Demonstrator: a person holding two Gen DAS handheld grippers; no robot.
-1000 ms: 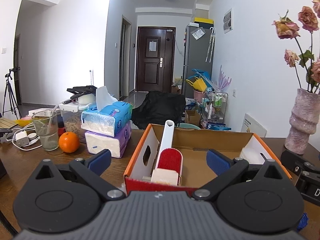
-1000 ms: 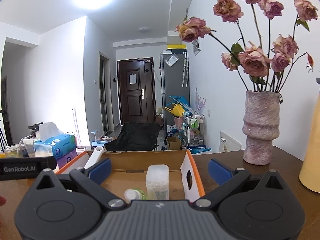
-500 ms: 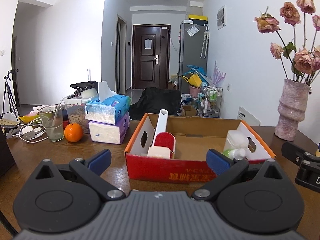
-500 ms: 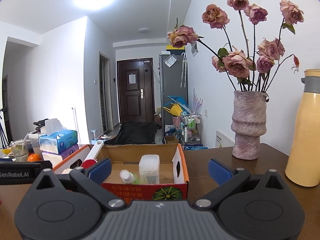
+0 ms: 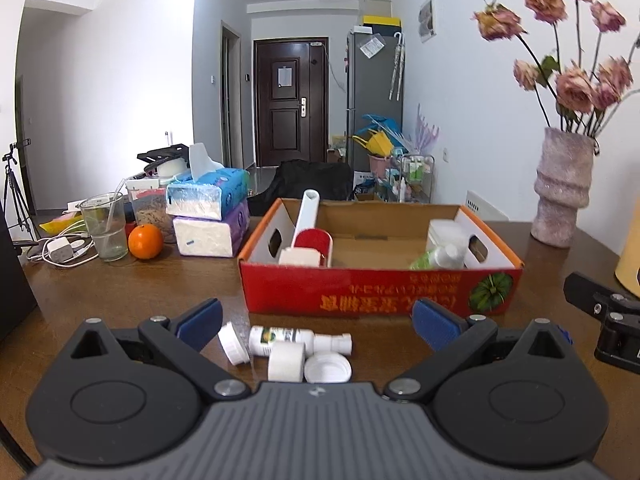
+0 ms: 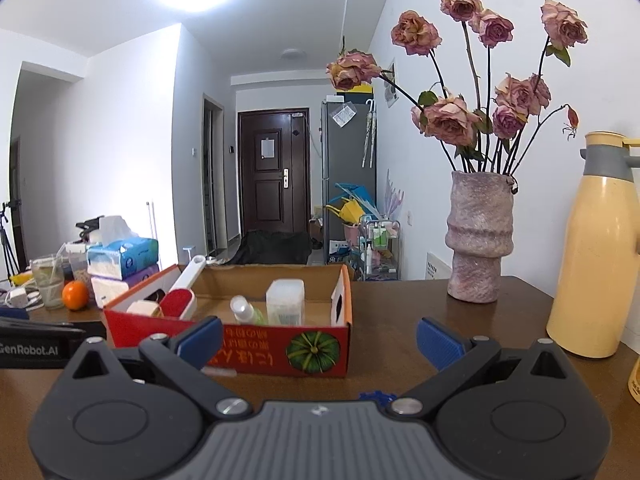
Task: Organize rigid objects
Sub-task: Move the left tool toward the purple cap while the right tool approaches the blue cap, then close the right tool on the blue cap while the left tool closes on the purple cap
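A red cardboard box stands on the wooden table, also in the right wrist view. Inside it are a red lint brush with a white handle, a clear plastic container and a small spray bottle. In front of the box lie a white labelled bottle and several small white jars and caps. My left gripper is open and empty just above these. My right gripper is open and empty before the box's right end.
Stacked tissue packs, an orange, a glass and a charger with cables sit at the left. A vase of dried roses and a yellow thermos stand at the right. A small blue object lies under my right gripper.
Both grippers have pulled back from over the box toward the table's near side. The small white bottle and jars have come into the left wrist view.
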